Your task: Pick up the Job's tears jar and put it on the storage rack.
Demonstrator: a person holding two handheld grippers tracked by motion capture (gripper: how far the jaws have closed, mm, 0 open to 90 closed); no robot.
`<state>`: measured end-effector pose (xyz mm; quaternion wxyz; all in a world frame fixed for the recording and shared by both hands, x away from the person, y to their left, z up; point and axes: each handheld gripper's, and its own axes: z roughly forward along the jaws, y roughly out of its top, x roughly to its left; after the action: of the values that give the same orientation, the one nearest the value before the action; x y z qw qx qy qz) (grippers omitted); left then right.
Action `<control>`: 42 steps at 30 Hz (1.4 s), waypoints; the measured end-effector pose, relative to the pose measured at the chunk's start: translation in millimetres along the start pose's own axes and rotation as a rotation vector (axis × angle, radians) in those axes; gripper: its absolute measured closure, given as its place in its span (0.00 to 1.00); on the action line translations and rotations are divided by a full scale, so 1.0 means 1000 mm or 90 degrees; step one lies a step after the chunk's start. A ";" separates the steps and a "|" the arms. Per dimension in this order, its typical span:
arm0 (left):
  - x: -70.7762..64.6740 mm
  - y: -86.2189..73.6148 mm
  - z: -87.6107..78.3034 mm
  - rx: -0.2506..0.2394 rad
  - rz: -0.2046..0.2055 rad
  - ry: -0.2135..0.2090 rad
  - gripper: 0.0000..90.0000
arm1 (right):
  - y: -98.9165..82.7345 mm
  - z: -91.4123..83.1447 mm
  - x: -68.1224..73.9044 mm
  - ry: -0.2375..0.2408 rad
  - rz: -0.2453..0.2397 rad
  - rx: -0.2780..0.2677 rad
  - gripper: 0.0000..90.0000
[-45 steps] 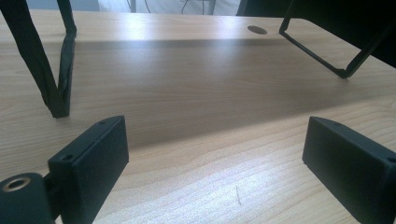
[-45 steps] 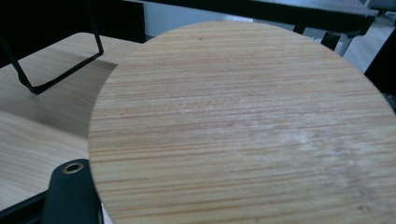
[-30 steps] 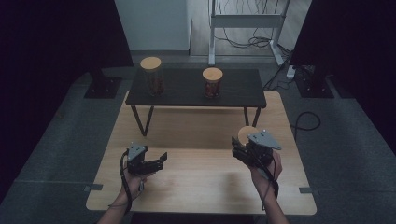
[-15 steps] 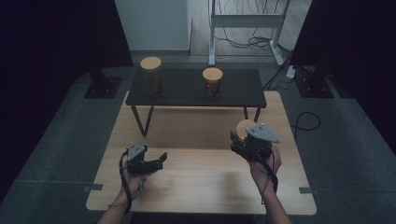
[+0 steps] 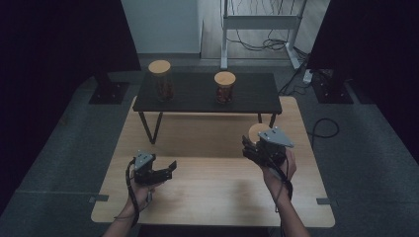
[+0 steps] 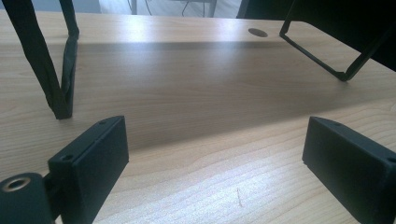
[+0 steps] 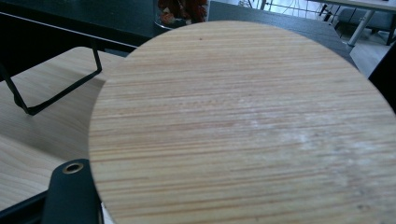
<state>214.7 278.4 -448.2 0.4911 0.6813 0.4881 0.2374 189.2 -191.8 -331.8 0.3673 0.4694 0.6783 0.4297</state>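
Pale wood bench (image 5: 212, 192), bare betw. the released jaws of left gripper (image 5: 170, 170). Right gripper (image 5: 249, 148) jaws clenched on round wood lid (image 5: 257, 131), held above bench. Beyond jaws: black shelf (image 5: 197, 96) w/ two lidded jars (image 5: 225, 88); dark room, grey floor (image 5: 64, 163). Vs 1 s ago: right gripper + lid slightly farther from person.

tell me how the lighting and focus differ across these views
High view: dim and soft, black at both sides, wooden table the brightest patch. Left gripper view: bright sheen on the wood, a shadow band under the black shelf. Right gripper view: the round wooden lid is sharp, jar contents behind it blurred.
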 end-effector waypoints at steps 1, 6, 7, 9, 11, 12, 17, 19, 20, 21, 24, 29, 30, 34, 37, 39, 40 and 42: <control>0.000 0.000 0.000 0.000 0.000 0.000 0.07 | 0.001 0.000 0.000 0.000 -0.001 0.000 0.28; 0.000 0.000 0.000 0.000 -0.001 0.000 0.07 | 0.004 0.002 0.000 -0.001 -0.001 -0.002 0.28; 0.000 0.000 0.000 0.000 -0.001 0.000 0.07 | 0.004 0.002 0.000 -0.001 -0.001 -0.002 0.28; 0.001 0.000 0.000 -0.001 -0.001 0.000 0.07 | 0.006 0.002 0.000 -0.001 -0.002 -0.003 0.28; 0.001 0.000 0.000 -0.001 -0.002 0.000 0.07 | 0.007 0.003 0.000 -0.001 -0.003 -0.004 0.28; 0.001 0.000 0.000 -0.001 -0.002 0.000 0.07 | 0.008 0.004 0.000 -0.001 -0.003 -0.004 0.28; 0.002 0.000 0.000 -0.002 -0.004 0.000 0.07 | 0.010 0.007 0.001 0.000 -0.003 -0.003 0.28; 0.002 0.000 0.000 -0.001 -0.005 0.000 0.07 | 0.011 0.008 0.001 0.000 -0.004 -0.003 0.28; 0.002 0.000 0.000 0.000 -0.005 0.000 0.07 | 0.012 0.009 0.001 0.001 -0.004 -0.003 0.28; 0.002 0.000 0.001 0.000 -0.005 0.000 0.07 | 0.012 0.009 0.001 0.001 -0.004 -0.004 0.28; 0.002 0.001 0.001 0.000 -0.005 -0.001 0.07 | 0.013 0.010 0.001 0.001 -0.005 -0.004 0.28; 0.003 0.001 0.002 0.001 -0.006 -0.001 0.07 | 0.018 0.013 0.001 0.000 -0.008 -0.005 0.28; 0.004 0.001 0.001 0.001 -0.007 -0.001 0.07 | 0.019 0.014 0.001 0.000 -0.010 -0.005 0.28; 0.004 0.001 0.000 -0.003 -0.010 0.000 0.07 | 0.023 0.016 0.001 -0.002 -0.010 -0.007 0.28; 0.005 0.001 0.000 -0.002 -0.013 0.000 0.07 | 0.025 0.018 0.001 -0.002 -0.010 -0.009 0.28; 0.006 0.001 0.000 -0.001 -0.014 0.001 0.07 | 0.027 0.019 0.001 -0.002 -0.010 -0.010 0.28; 0.006 0.001 0.000 -0.001 -0.015 0.000 0.07 | 0.028 0.020 0.001 -0.001 -0.011 -0.010 0.28; 0.006 0.001 0.000 -0.001 -0.016 -0.001 0.07 | 0.029 0.021 0.001 0.000 -0.012 -0.011 0.28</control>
<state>217.8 283.9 -448.5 0.4946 0.6751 0.4960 0.2315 217.7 -180.6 -312.5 0.3753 0.4601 0.6788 0.4320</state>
